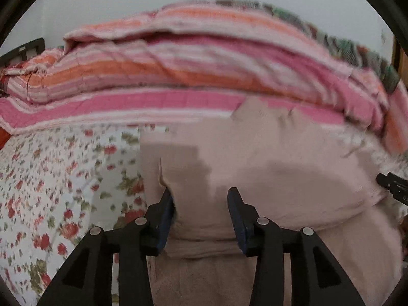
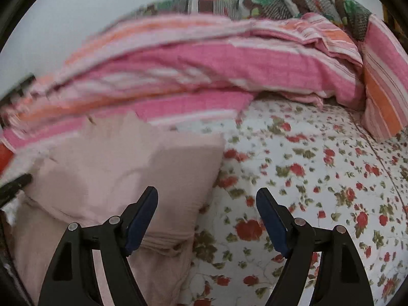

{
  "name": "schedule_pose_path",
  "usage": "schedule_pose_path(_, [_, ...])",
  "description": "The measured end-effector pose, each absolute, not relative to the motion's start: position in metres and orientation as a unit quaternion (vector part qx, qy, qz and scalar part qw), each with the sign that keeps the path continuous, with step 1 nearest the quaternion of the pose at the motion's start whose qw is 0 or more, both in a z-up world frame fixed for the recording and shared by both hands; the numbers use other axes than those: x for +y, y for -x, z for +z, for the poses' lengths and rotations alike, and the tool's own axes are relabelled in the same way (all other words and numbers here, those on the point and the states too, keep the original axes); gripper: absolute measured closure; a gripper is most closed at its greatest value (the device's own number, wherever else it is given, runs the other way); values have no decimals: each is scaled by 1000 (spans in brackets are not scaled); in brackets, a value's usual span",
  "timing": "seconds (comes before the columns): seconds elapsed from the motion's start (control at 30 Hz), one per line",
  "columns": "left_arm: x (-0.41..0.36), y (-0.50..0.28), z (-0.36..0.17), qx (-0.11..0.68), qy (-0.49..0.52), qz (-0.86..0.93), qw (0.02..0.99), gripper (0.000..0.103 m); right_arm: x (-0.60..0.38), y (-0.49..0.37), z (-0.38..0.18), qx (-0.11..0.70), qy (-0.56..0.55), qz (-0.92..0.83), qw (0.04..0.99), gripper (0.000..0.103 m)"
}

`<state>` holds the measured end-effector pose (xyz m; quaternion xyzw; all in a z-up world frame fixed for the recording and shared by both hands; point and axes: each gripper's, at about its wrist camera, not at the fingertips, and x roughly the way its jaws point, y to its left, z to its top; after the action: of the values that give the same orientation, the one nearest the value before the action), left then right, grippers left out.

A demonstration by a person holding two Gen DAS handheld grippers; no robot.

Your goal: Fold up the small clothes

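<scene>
We find no readable text, label, brand, number or sign in either wrist view; the fabrics carry only stripes and flower print, and much of both views is blurred.

Open right tool [image 2: 206,199] over pink garment [image 2: 122,168], floral sheet [image 2: 318,183]
</scene>
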<state>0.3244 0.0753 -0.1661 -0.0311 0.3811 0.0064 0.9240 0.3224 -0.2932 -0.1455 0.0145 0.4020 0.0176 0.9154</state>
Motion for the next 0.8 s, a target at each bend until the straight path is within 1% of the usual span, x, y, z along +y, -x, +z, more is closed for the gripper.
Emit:
schedule_pose_path(0.07, [77, -325, -169, 387, 38, 6, 921, 61, -288, -329, -158, 431, 5, 5, 902, 28])
schedule_pose_path(0.27, [71, -324, -171, 385, 27, 13, 922, 61, -289, -328, -160, 437, 4, 9, 899, 27])
schedule_pose_path(0.43, [76, -326, -173, 388, 38, 7, 921, 61, -289, -329, -161, 446, 9, 16, 895, 26])
schedule_pose_path(0.8, [76, -326, -174, 389, 36, 9, 920, 58, -288, -325, -160, 443, 1, 22, 896, 25])
